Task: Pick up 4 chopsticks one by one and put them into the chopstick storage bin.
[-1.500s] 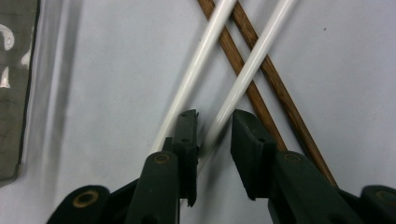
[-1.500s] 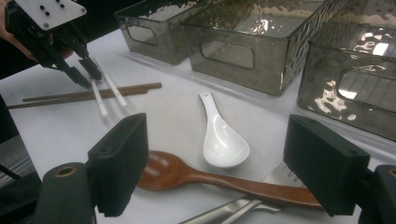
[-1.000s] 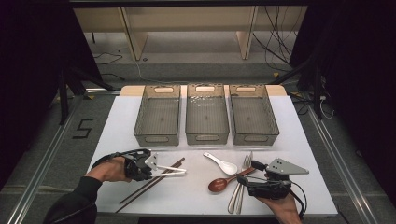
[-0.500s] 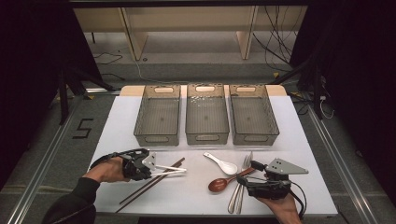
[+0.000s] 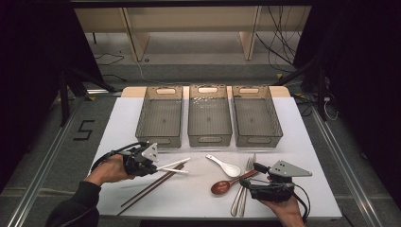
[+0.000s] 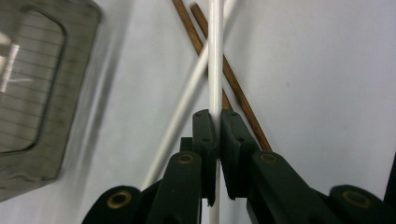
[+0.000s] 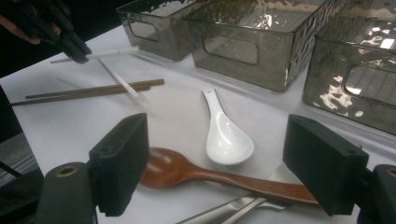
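While the left gripper hangs near the table's left edge, its jaws are clamped on one white chopstick, which runs straight up between the pads in the left gripper view. A second white chopstick slants away beneath it on the white table, and both cross a pair of brown chopsticks that lie diagonally toward the front left corner. In the high view the held stick points right, toward the table's middle, and whether its far end touches the table I cannot tell.

Along the back edge stand three smoky clear bins side by side: the left bin, the middle bin and the right bin.

Right of centre, near the front edge, a white ceramic spoon lies bowl up, just beside a brown wooden spoon whose handle runs under the right gripper. Metal cutlery lies beside the wooden spoon, reaching toward the front edge.

By the front right corner, the right gripper's jaws stand wide apart with nothing between the pads, low above the wooden spoon's handle.
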Demonstrator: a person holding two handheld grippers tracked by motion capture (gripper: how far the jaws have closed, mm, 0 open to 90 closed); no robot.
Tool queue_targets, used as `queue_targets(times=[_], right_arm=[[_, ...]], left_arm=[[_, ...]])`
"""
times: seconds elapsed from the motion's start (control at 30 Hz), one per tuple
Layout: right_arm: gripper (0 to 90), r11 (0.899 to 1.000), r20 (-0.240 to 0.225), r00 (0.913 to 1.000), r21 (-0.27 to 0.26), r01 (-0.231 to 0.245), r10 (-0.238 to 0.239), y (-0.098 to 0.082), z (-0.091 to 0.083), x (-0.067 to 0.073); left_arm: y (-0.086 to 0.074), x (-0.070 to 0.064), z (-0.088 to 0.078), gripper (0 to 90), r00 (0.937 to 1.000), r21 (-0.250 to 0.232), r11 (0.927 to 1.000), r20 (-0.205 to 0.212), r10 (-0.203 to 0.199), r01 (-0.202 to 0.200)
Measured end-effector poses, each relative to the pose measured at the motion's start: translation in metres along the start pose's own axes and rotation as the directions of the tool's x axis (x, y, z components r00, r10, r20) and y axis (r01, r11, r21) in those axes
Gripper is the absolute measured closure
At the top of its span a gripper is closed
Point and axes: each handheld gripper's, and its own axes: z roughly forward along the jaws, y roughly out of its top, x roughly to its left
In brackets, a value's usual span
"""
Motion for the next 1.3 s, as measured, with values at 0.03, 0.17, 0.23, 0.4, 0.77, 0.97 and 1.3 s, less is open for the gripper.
queue_targets(times=[0.03,0.17,0.23,0.4,0.77,0.97,1.3], right_arm=[[23.5,1.000,0.000,1.0000,0.000,-0.001,0.001,0.000,0.000,0.000],[23.4,1.000,0.000,1.0000,-0.002,0.000,0.000,0.000,0.000,0.000],[23.5,1.000,0.000,1.0000,-0.006,-0.002,0.002,0.000,0.000,0.000],[23.3,1.000,0.000,1.0000,-0.017,0.000,0.000,0.000,-0.001,0.000],[23.2,1.000,-0.002,1.0000,-0.026,0.003,-0.004,0.000,-0.002,0.001],[23.2,1.000,0.001,1.0000,-0.030,0.001,-0.001,0.000,-0.002,0.000],[23.2,0.999,0.001,1.0000,-0.032,-0.006,0.006,0.000,-0.002,0.000]], left_arm=[[0.001,0.002,-0.003,84.7,0.9999,-0.019,0.9997,-0.002,-0.014,0.014],[0.006,0.007,-0.009,84.7,0.9967,-0.071,0.9945,-0.024,-0.078,0.076],[0.008,0.010,-0.012,84.7,0.9918,-0.098,0.9880,-0.035,-0.123,0.119],[0.009,0.019,-0.022,84.7,0.9742,-0.175,0.9630,-0.058,-0.218,0.205],[0.012,0.030,-0.022,84.7,0.9322,-0.237,0.9144,-0.075,-0.354,0.328],[0.012,0.037,-0.024,84.7,0.9154,-0.257,0.8947,-0.075,-0.395,0.365],[0.022,0.055,-0.030,84.7,0.8980,-0.282,0.8777,-0.100,-0.429,0.388]])
